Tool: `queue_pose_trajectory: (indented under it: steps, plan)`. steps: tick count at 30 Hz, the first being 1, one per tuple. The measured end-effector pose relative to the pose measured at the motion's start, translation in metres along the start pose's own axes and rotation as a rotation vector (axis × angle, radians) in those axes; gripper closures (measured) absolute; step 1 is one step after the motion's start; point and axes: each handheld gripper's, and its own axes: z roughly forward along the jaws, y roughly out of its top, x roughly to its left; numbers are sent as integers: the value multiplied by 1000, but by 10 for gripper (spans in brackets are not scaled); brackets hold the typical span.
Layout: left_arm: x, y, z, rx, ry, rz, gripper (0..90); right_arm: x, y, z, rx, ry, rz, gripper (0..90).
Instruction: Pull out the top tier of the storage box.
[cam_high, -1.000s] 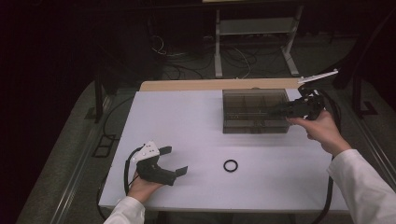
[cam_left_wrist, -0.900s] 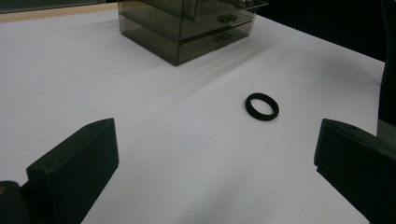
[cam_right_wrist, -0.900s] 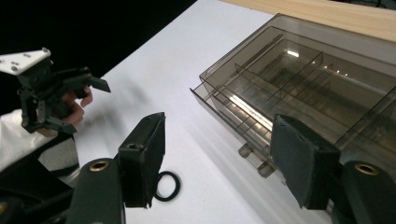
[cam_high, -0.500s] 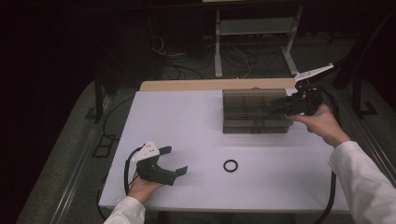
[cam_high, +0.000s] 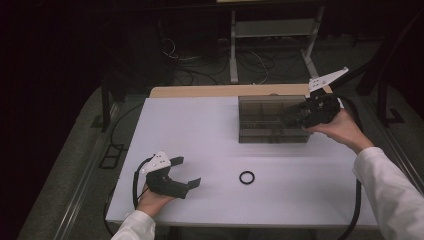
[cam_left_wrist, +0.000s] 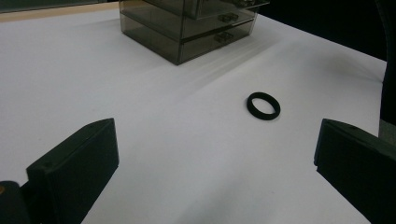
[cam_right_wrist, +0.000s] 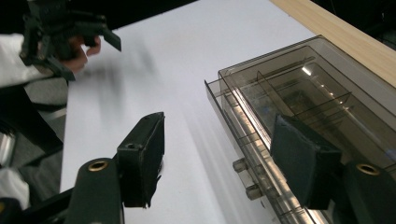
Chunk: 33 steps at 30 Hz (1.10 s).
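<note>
A small black ring (cam_high: 246, 177) (cam_left_wrist: 263, 105) lies flat on the white table (cam_high: 210, 135), toward the front. My left gripper (cam_high: 189, 171) (cam_left_wrist: 217, 140) rests near the front left edge, open, with nothing between its jaws. The ring lies some way ahead of it, untouched. A smoky translucent drawer box (cam_high: 267, 125) (cam_left_wrist: 187, 28) (cam_right_wrist: 322, 88) stands at the back right. My right gripper (cam_high: 294, 114) (cam_right_wrist: 222, 161) hovers over that box's right end, open and holding nothing. Below its jaws I see the box's front edge and small drawer handles (cam_right_wrist: 247, 179).
A wooden strip (cam_high: 200, 91) runs along the table's far edge. Cables and a metal stand (cam_high: 272, 30) sit on the dark floor behind. A cable (cam_high: 356, 210) trails from the right gripper down the table's right side. The left hand's gripper (cam_right_wrist: 60, 32) appears far off in the right gripper view.
The right hand has shifted slightly over the box's right end and tipped, its grey plate lifting higher. The left gripper and the ring have not moved.
</note>
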Motion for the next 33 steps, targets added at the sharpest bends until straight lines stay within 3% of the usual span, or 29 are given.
queue_pose_trajectory:
  steps: [4,13,21,33]
  plan:
    - [0,0,0,1,1,1,0,-1,2,5,31,-19,-48,363]
    - [1,0,0,2,3,0,0,-9,-3,16,68,-42,-82,429]
    - [1,0,0,2,4,-2,0,-14,-4,27,86,-14,-100,501]
    - [1,0,0,1,2,1,0,-14,-5,41,121,10,-113,529]
